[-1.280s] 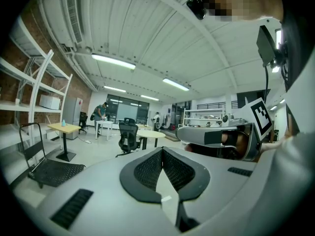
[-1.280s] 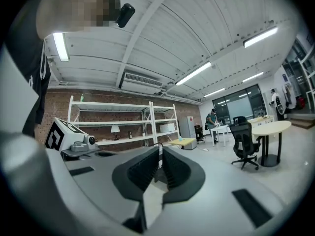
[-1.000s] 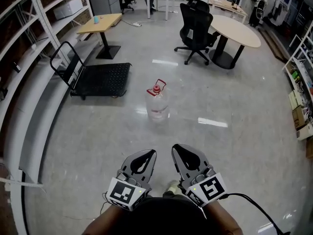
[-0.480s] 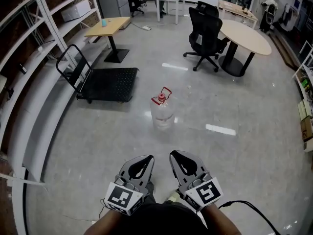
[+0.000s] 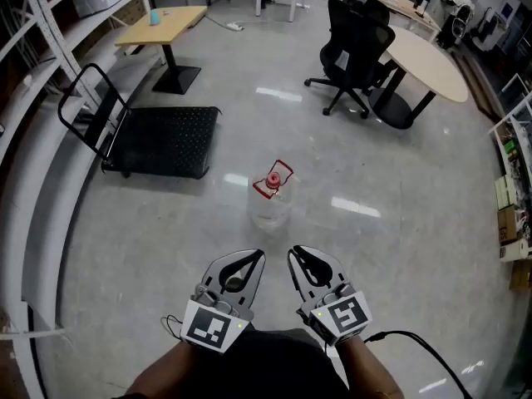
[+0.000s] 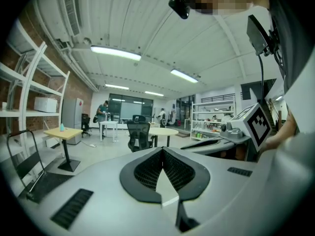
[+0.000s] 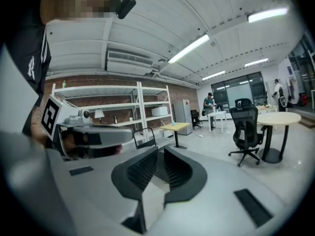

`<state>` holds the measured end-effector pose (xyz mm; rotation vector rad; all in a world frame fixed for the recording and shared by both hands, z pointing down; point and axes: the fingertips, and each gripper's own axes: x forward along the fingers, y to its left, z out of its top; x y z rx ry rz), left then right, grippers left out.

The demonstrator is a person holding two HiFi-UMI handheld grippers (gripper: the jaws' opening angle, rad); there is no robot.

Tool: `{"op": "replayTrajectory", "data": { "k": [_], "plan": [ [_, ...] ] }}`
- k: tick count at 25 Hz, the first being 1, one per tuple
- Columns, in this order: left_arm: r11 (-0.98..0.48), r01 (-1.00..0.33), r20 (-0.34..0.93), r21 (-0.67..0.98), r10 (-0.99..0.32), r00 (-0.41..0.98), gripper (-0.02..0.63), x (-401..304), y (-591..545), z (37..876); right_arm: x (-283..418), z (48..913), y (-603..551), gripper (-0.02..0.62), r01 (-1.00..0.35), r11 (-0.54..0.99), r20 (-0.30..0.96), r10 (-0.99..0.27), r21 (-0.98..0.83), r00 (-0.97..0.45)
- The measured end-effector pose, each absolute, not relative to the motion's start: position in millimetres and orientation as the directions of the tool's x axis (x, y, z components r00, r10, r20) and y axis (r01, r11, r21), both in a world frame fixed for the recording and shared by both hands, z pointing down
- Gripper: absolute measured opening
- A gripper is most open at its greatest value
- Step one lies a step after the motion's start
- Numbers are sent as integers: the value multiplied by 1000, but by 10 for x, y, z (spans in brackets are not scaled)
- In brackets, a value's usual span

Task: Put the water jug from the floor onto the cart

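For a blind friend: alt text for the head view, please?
A clear water jug with a red cap stands on the floor, a black cart beyond. The empty left tool and right tool, its jaws just opening, point toward it.

Round counter [image 5: 428,61]: beyond the water jug [image 5: 272,199]; its near side and foot partly hidden behind the office chair [image 5: 356,46].
Blue thing [image 5: 153,15]: on the wooden counter [image 5: 162,25], far left of the jug; too small to tell.
Shelf goods [image 5: 509,198]: right of the jug; cut by the picture's edge, too small to name.
Cable [image 5: 420,345]: nearer than the jug; runs off the bottom edge.
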<state>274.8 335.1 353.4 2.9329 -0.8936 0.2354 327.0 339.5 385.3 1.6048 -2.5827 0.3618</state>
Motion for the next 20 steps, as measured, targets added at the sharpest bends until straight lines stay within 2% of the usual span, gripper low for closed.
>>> {"op": "replayTrajectory", "data": {
  "k": [4, 10, 20],
  "plan": [
    [-866, -500, 188, -3, -492, 850, 5, 2681, 2410, 3607, 3124, 4091, 2479, 36, -908, 382, 260, -871, -175, -416],
    [-850, -521, 219, 80, -495, 841, 5, 2756, 1537, 3990, 3184, 4654, 1595, 49, -909, 385, 366, -833, -159, -416],
    [-755, -632, 301, 174, -570, 764, 5, 3004, 843, 5500, 3446, 7048, 618, 78, -863, 480, 551, -682, -161, -482]
  ]
}}
